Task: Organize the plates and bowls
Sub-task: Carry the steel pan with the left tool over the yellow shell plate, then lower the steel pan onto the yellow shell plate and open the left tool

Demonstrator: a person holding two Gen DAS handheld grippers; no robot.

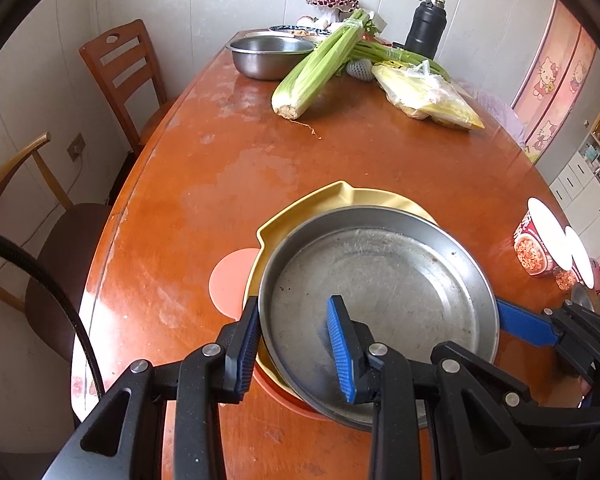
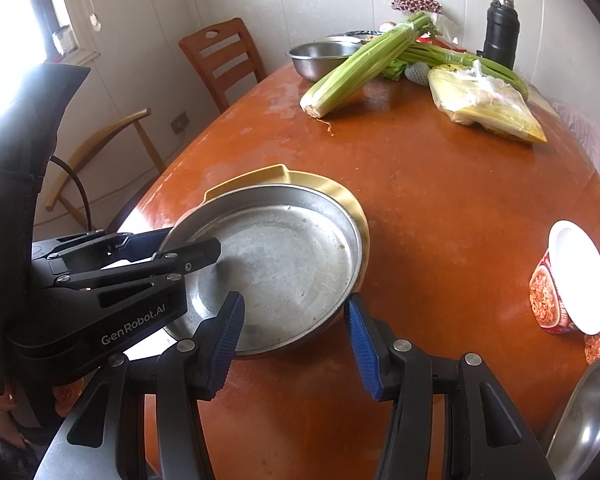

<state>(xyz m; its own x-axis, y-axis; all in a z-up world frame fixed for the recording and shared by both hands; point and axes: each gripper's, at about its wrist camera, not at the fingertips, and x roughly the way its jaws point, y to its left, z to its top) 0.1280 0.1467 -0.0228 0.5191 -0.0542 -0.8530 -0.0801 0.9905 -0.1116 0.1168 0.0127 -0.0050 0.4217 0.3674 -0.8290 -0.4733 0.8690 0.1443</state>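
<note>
A round steel plate (image 1: 380,280) sits tilted on top of a yellow plate with handle lugs (image 1: 340,196), which lies on a pink-orange plate (image 1: 230,280). My left gripper (image 1: 294,350) is shut on the steel plate's left rim, one pad outside and one inside. My right gripper (image 2: 294,320) straddles the plate's (image 2: 284,256) near right rim, shut on it. One of its blue fingers (image 1: 524,326) shows at the plate's right edge. The left gripper (image 2: 176,246) shows on the far side in the right wrist view.
At the back of the brown table (image 1: 228,152) lie a steel bowl (image 1: 268,56), celery (image 1: 320,68), bagged corn (image 1: 428,96) and a black flask (image 1: 424,28). Noodle cups (image 2: 568,280) and another steel plate (image 2: 588,412) are on the right. Chairs (image 1: 124,68) stand left.
</note>
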